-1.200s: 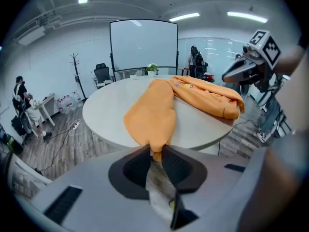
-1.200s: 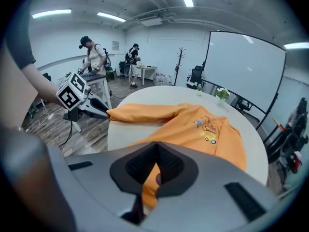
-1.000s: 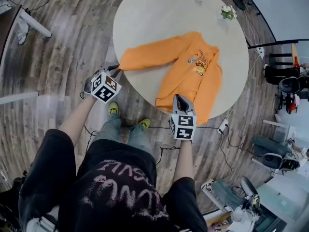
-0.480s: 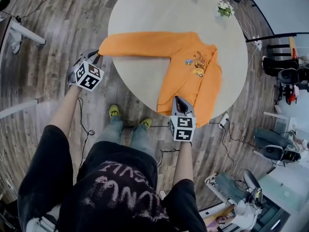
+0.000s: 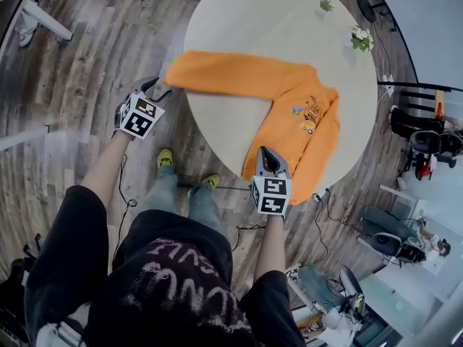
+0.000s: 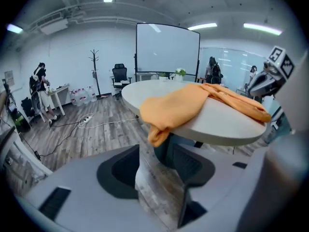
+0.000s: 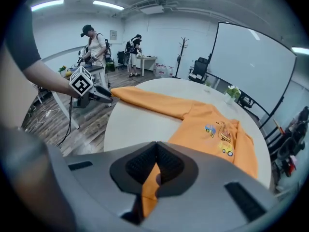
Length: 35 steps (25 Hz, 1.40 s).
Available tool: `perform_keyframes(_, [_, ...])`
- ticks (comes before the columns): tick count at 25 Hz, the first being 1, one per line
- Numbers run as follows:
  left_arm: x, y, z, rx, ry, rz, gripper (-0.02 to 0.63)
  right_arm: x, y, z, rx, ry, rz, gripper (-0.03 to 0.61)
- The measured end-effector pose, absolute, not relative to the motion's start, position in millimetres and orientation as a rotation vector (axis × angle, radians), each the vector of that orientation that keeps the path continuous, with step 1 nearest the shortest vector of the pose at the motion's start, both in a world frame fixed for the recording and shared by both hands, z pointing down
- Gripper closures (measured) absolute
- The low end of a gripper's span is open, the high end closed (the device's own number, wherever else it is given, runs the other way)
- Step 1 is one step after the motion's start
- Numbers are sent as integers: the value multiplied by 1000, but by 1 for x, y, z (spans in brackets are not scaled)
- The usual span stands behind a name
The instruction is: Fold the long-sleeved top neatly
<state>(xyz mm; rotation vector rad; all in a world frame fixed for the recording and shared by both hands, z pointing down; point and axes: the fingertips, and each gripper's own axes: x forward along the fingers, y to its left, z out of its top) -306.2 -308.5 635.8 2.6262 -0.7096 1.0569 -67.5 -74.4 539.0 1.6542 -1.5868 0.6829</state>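
Lying across the round pale table [image 5: 239, 20], the soft orange long-sleeved top [image 5: 293, 118] has its sleeve [image 5: 224, 74] stretched to the left rim, and the cuff [image 6: 157, 134], pinched a moment ago, now droops free. The left gripper [image 5: 160, 90] has just spread its jaws, empty, beside it; the right gripper [image 5: 268, 152] pinches the hem [image 7: 147, 197] at lower centre.

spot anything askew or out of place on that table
The orange top lies askew on the round table: one sleeve stretches sideways, its cuff drooping over the edge, and the hem, pinched in the right claw, overhangs the near edge.
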Motion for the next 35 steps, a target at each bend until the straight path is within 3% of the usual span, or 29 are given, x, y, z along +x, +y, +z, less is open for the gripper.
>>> perform_keyframes(3, [-291,-320,626,2638,-718,1017,395,-73,-80,539,1635,-1586,671,572])
perform_keyframes(5, [-289,-328,622,2654,-741,1072,520,-72,-80,539,1636,-1580,666,572])
perform_keyframes(7, [-292,-339,617,2674,-785,1117,568,-68,-76,536,1654,-1571,669,572])
perform_keyframes(12, [-314,-385,578,2718,-1078,1133,571,-51,-60,529,1704,-1541,696,572])
perform_keyframes(22, [-285,-417,527,2762,-1187,1230,571,-21,-23,531,1846,-1525,753,572])
perform_keyframes(27, [-218,-403,455,2975,-1207,1180,571,8,7,527,1964,-1533,806,572])
perform_keyframes(35, [-26,-285,374,3545,-840,1047,571,57,63,532,2103,-1526,862,572])
